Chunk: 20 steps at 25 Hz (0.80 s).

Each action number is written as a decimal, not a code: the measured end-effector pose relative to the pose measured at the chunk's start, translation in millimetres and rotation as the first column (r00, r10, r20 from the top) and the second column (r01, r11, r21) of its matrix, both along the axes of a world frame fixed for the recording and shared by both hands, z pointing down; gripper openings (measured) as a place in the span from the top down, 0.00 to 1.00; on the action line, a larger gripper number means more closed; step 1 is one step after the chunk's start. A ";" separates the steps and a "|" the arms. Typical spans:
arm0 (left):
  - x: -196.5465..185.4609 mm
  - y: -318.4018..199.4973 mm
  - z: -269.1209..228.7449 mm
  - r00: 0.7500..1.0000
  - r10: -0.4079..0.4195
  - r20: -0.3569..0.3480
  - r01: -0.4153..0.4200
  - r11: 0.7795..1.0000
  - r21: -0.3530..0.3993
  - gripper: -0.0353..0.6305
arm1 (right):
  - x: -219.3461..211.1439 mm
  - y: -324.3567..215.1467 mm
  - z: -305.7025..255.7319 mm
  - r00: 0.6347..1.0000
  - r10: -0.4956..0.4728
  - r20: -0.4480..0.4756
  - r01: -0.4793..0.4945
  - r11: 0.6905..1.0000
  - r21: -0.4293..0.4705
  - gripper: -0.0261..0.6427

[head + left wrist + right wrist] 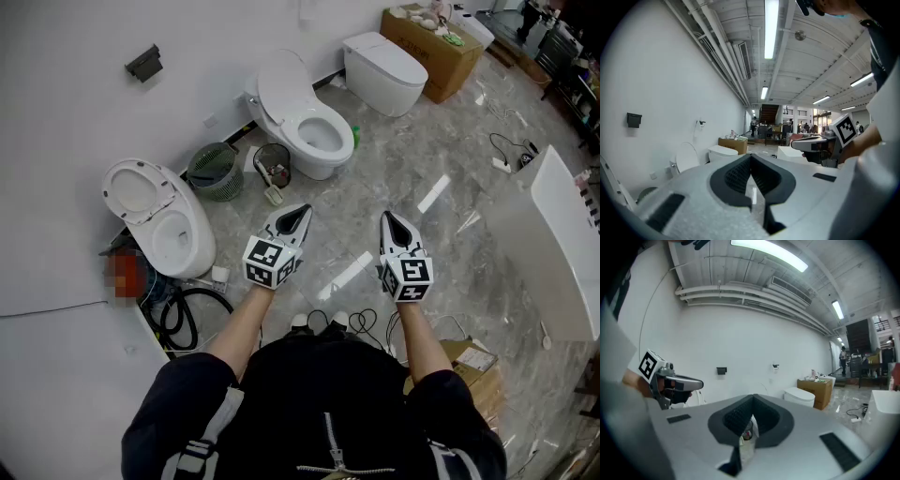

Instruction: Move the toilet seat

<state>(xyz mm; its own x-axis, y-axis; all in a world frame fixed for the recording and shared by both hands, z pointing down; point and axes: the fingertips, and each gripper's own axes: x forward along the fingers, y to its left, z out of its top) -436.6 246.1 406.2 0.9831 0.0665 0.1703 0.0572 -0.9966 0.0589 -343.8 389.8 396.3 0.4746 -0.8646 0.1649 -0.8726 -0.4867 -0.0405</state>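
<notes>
Three white toilets stand along the wall. The left toilet (173, 234) has its lid and seat (134, 189) raised, and so has the middle toilet (314, 136), whose lid (279, 89) leans on the wall. The far toilet (384, 70) is closed. My left gripper (301, 212) and right gripper (387, 218) hang side by side over the floor, short of the toilets, both shut and empty. The left gripper view shows my shut left gripper (751, 161) with the raised lid (686, 157) beyond. In the right gripper view my right gripper (751, 401) is shut too.
A green basket (216, 171) and a small wire bin (273, 164) sit between the left and middle toilets. A cardboard box (436, 42) stands beyond the far toilet. Black hoses (178, 314) lie at the left; a white slab (558, 244) is at the right.
</notes>
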 end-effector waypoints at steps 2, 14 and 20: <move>2.6 1.8 2.1 1.000 -0.001 0.003 0.001 1.000 -0.002 0.94 | 0.9 1.8 2.0 1.000 -0.007 -0.002 0.007 1.000 -0.005 0.96; 28.2 31.6 5.5 1.000 -0.031 0.004 0.031 1.000 0.005 0.94 | 13.2 27.4 8.2 0.997 -0.079 0.020 0.079 0.996 0.030 0.96; 49.2 36.8 8.5 0.998 -0.055 0.004 0.055 0.998 0.004 0.94 | 23.6 39.9 4.1 0.997 -0.072 -0.021 0.073 0.996 0.045 0.96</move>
<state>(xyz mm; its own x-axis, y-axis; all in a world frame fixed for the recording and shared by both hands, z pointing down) -387.4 282.9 414.7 0.9846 0.0116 0.1744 0.0019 -0.9985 0.0556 -320.2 429.8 400.4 0.4132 -0.9032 0.1159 -0.9064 -0.4202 -0.0438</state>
